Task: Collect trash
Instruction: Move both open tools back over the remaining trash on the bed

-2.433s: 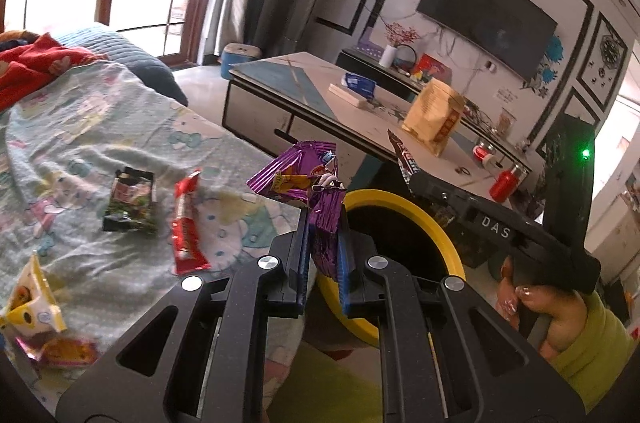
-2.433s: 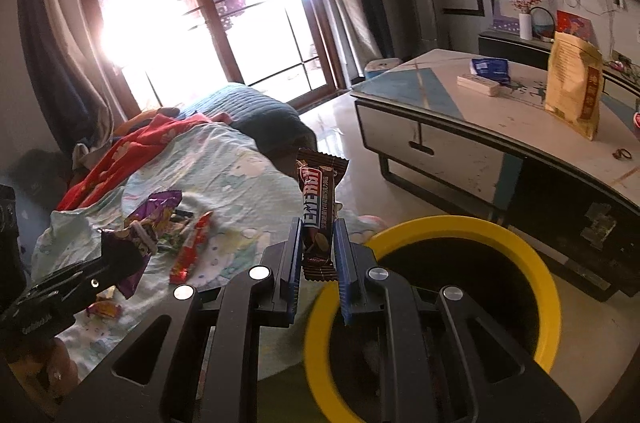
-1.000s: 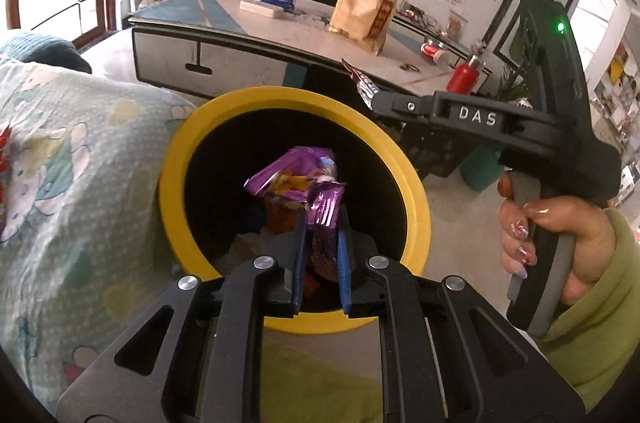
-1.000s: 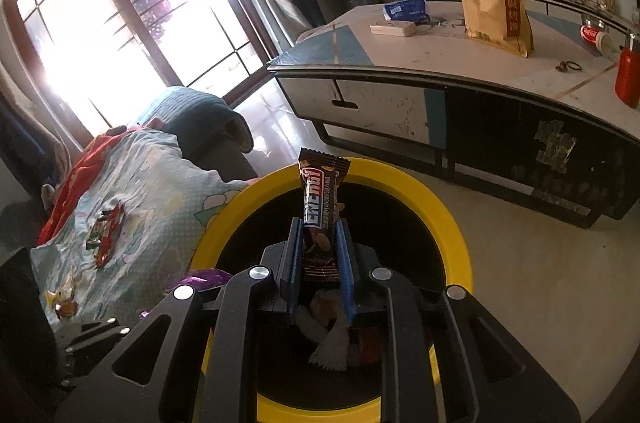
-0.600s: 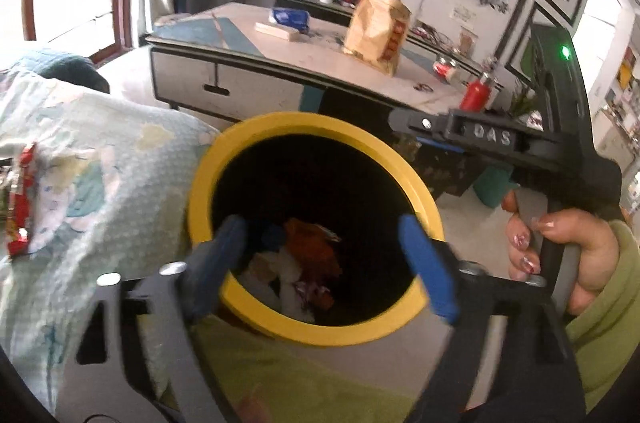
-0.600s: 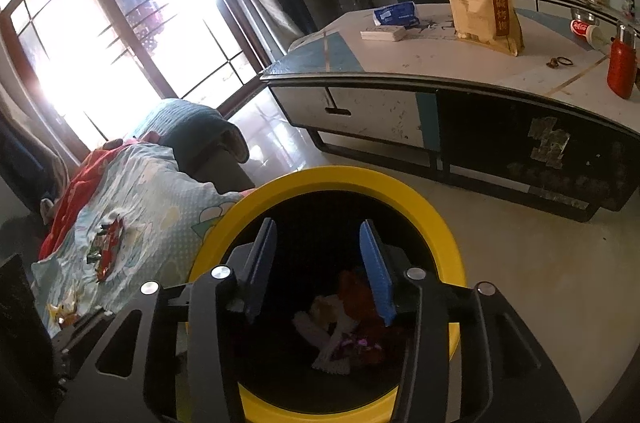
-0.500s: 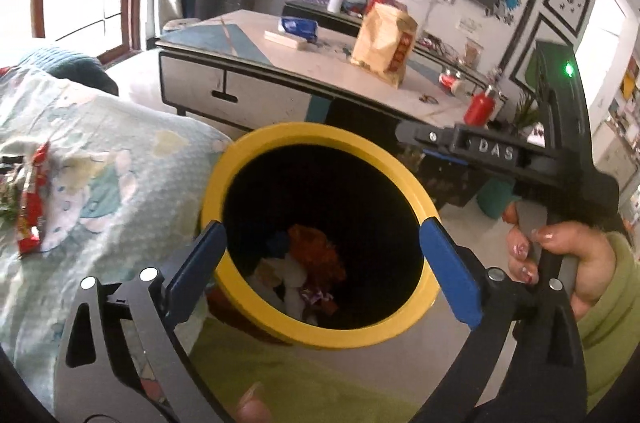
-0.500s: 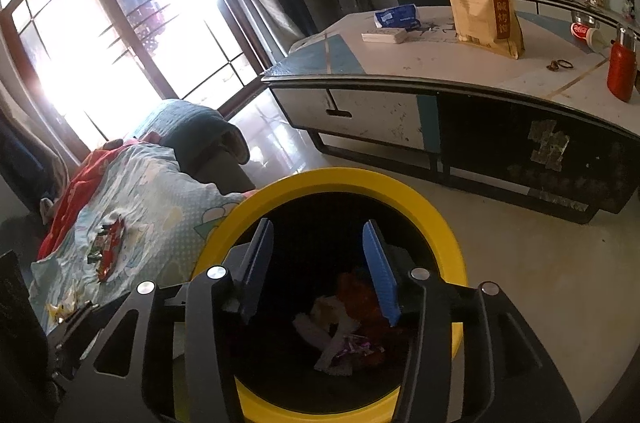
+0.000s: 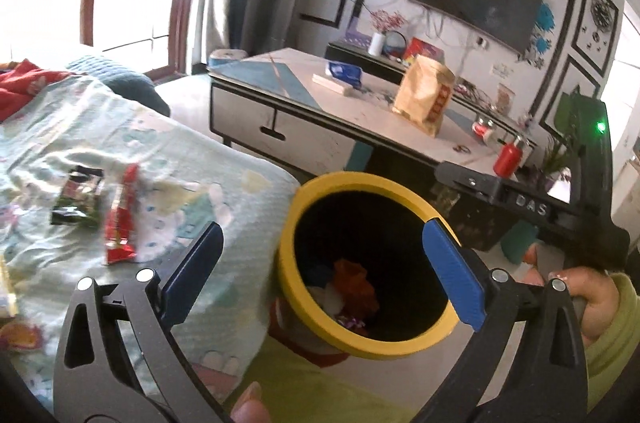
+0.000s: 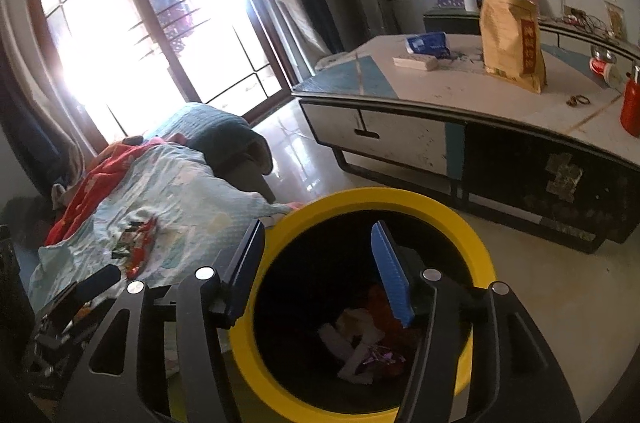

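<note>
Both grippers hang over the yellow-rimmed bin (image 10: 478,243), ready to fetch more. Left gripper (image 9: 320,263) is spread wide and empty; right gripper (image 10: 316,263) is opening, empty. Wrappers (image 9: 120,219) lie on the bed left of the bin.

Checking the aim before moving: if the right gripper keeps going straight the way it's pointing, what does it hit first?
Probably the trash at the bottom of the yellow-rimmed bin; the empty, opening right gripper points into its mouth. Depth is uncertain.
</note>
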Tool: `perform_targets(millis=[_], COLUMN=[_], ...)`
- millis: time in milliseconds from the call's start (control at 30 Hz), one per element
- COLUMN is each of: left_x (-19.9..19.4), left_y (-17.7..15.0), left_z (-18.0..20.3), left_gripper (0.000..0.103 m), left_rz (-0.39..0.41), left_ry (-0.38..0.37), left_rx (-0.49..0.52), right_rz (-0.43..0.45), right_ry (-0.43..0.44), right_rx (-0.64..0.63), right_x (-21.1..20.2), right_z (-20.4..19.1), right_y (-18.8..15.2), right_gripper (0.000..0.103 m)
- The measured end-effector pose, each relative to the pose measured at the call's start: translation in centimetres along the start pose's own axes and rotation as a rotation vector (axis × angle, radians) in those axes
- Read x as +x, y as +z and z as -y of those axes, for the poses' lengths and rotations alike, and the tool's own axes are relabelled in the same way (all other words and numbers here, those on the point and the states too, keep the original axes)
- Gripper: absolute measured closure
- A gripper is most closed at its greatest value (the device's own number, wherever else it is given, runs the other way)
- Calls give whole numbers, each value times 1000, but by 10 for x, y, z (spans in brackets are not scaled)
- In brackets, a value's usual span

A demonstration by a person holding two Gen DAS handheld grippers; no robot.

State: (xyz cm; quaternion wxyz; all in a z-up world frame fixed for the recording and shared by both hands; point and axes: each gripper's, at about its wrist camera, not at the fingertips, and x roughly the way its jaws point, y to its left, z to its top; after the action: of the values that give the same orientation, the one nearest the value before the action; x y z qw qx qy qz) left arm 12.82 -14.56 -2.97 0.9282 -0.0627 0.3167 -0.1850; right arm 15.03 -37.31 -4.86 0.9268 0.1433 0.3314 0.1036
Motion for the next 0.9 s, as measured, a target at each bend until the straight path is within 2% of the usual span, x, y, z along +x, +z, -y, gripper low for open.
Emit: perform_targets(millis=[67, 467, 900], left_x=[-6, -45, -87], left_y=[2, 5, 4], left_z=[-7, -41, -83], left_gripper=[11, 11, 11], left_rz=[17, 111, 194], left_ry=[18, 123, 217], left_rx=[-12, -76, -149], right_rz=[12, 63, 35], right_ry=[12, 63, 141], right_rx=[-12, -96, -190], right_x=[-3, -14, -4], right_z=[-8, -54, -111], right_y=[1, 1, -7], right_gripper=[43, 32, 31])
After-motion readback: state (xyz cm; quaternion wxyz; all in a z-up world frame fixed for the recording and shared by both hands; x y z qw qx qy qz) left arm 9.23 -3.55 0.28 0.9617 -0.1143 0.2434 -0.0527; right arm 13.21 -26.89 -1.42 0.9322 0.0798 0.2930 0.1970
